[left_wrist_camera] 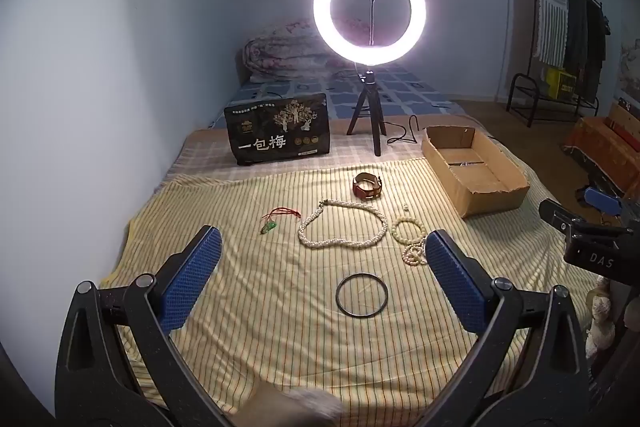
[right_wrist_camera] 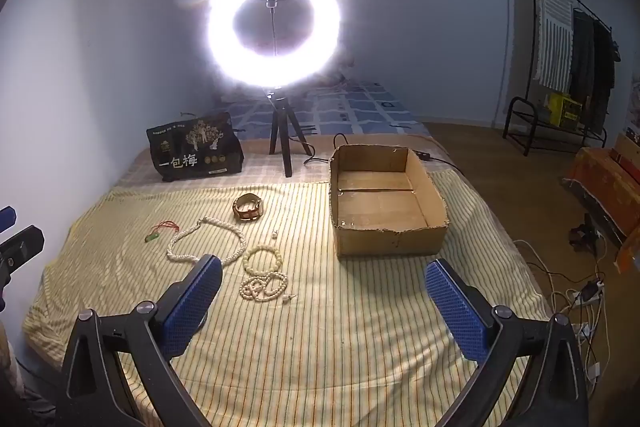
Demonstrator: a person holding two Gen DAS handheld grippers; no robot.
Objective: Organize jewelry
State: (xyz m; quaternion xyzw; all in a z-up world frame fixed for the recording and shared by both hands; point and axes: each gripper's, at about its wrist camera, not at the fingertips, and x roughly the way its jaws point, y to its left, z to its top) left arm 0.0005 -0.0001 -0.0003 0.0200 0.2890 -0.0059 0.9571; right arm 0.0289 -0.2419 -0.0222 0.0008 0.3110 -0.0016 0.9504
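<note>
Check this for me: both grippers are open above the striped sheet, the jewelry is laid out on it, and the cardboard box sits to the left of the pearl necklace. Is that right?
Not quite. The cardboard box sits to the right of the pearl necklace, not the left; the right wrist view shows this plainly. The rest holds: the left gripper and right gripper are both open above the striped sheet, with the jewelry laid out on it.

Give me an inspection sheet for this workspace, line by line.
Surface: yellow striped cloth over a bed.
Job's things: large pearl necklace, bead bracelet, pearl strand, watch, green pendant, dark bangle; all loose on the cloth. Cardboard box open.
Clutter: black snack bag.
Grippers: left tongs and right tongs open, holding nothing.
Cables: ring light lead; cords on the floor.
Surroundings: clothes rack, folded quilt.
</note>
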